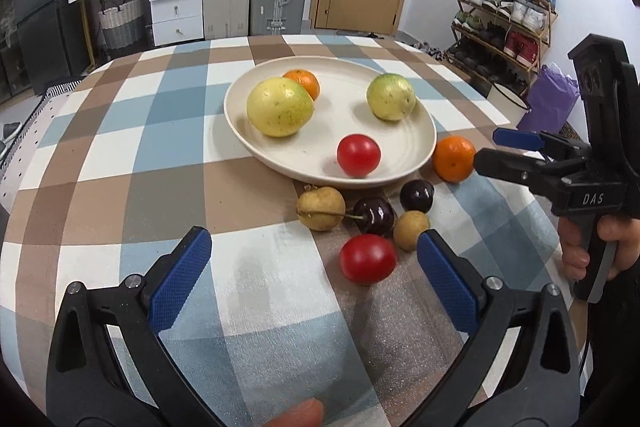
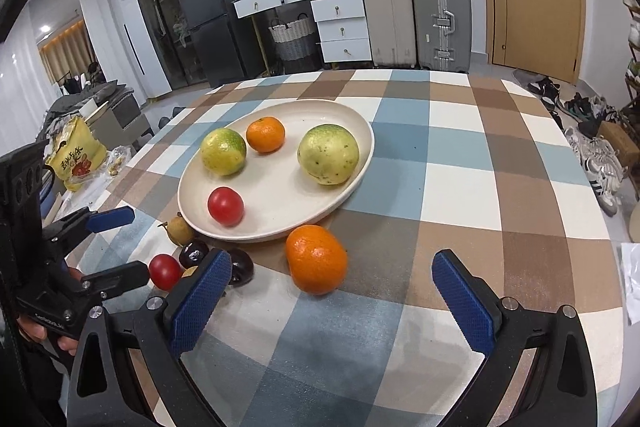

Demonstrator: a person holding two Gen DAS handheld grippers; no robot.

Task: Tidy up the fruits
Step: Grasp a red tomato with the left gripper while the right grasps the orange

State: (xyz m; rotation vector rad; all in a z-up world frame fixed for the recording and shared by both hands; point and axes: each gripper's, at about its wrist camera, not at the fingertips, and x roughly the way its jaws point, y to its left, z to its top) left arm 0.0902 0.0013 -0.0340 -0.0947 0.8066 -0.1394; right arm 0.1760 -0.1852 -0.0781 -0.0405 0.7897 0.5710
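Checked cloth covers the desk (image 2: 460,147), where a plate (image 2: 360,131) already holds four fruits. Both claws hang open and empty. The right claw (image 2: 332,291) faces the loose orange (image 2: 316,259) just beside the plate's rim, likely next. The left claw (image 1: 314,267) nears a tomato (image 1: 368,259) crowded by cherries (image 1: 374,215).
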